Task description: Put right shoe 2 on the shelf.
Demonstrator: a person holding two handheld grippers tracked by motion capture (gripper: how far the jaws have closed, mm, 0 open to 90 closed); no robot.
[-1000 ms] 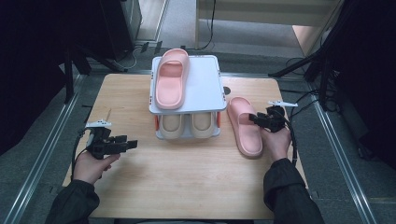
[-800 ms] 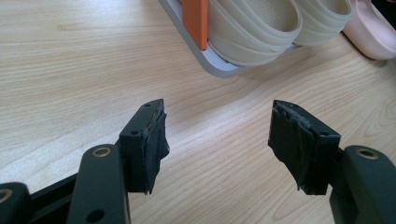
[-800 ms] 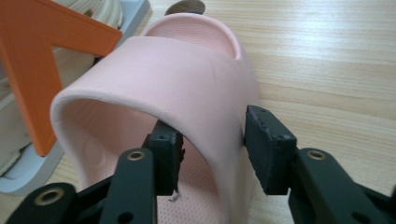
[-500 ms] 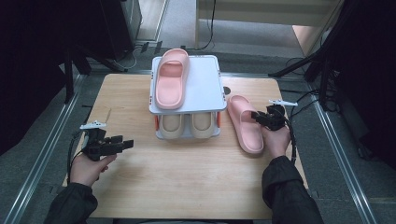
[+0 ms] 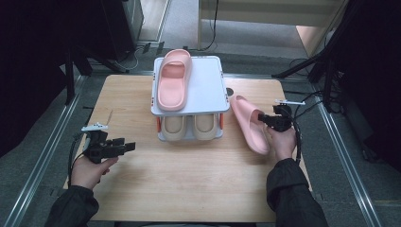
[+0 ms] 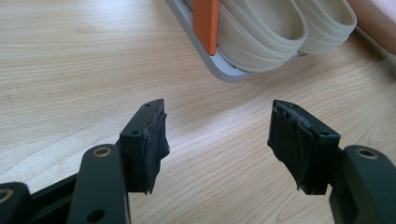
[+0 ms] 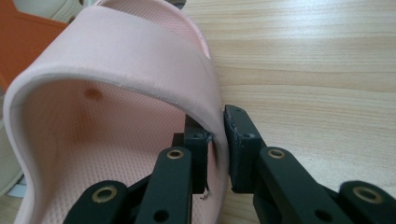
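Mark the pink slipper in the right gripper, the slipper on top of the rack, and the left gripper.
held pink slipper (image 7: pixel 140 60): right gripper view, on its strap.
pink slipper on the rack (image 5: pixel 172 80): high view, on its footbed.
left gripper (image 6: pixel 217 140): left gripper view, midway between its fingertips.

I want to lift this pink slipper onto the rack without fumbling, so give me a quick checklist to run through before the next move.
1. Right claw on the loose pink slipper: ok. Its jaws have just been closing and now pinch the strap's side wall.
2. Grip depth: cannot tell; only the strap's edge sits between the pads.
3. Free space on the rack's top shelf: ok, bare beside the other pink slipper.
4. Left claw out of the way: ok, open and empty over the table.
5. Lower shelf: not ok for placing, the beige slippers fill it.
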